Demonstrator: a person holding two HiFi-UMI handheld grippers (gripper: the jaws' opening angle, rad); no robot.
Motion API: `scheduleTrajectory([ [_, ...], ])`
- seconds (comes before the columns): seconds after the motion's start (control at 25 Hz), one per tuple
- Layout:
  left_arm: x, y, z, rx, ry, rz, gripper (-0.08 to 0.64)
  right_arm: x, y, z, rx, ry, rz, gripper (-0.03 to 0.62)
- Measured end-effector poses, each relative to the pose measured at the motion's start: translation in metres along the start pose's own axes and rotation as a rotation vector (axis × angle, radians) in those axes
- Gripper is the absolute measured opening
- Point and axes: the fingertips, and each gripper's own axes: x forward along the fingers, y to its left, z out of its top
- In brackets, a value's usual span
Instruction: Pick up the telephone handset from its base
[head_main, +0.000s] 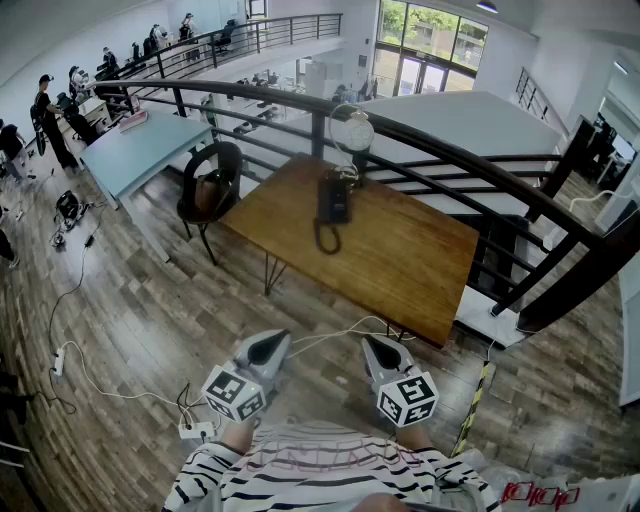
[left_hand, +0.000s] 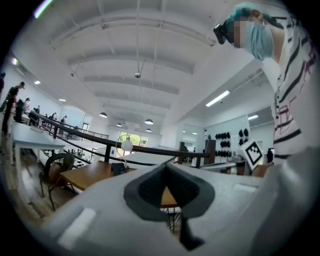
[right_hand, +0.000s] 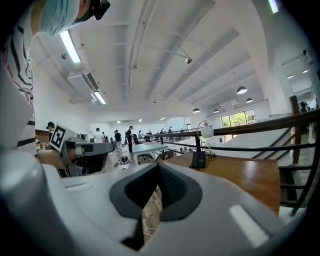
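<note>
- Head view: the black telephone (head_main: 333, 198) sits at the far edge of the wooden table (head_main: 410, 270), just beside the railing (head_main: 450, 150). Its handset lies lengthwise on the base.
- Only this view shows the cord (head_main: 325, 240) looping off the phone's near end. Each gripper view shows the phone as a small dark block.
- The left gripper (head_main: 268, 347) and right gripper (head_main: 380, 350) are both clenched on nothing and held near the person's striped shirt (head_main: 320, 470), well apart from the table.
</note>
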Motion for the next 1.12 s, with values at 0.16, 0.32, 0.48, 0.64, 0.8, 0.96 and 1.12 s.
scheduleTrajectory([
  [0.16,0.003,-0.010,-0.004,-0.004,-0.007,0.005,0.000,-0.008,-0.005,-0.001,-0.006,-0.006,0.007,0.000],
  [0.32,0.007,-0.023,-0.004,0.022,-0.051,0.025,0.002,-0.020,-0.019,-0.003,0.002,-0.031,-0.010,0.002],
  [0.48,0.011,-0.029,-0.013,0.045,-0.054,0.056,0.005,-0.028,-0.027,-0.004,-0.026,-0.050,-0.011,0.025],
  [0.64,0.019,-0.024,-0.019,0.003,-0.050,0.056,0.053,-0.022,-0.031,-0.004,-0.053,-0.043,-0.012,0.120],
  [0.8,0.031,-0.007,-0.023,-0.013,-0.043,0.051,0.120,-0.004,-0.039,-0.004,-0.055,-0.038,-0.023,0.146],
  [0.96,0.046,0.022,-0.026,-0.030,-0.037,0.040,0.131,0.023,-0.051,-0.002,-0.051,-0.024,-0.041,0.164],
  [1.12,0.060,0.061,-0.019,-0.048,-0.038,0.021,0.168,0.059,-0.060,0.005,-0.037,-0.015,-0.069,0.207],
])
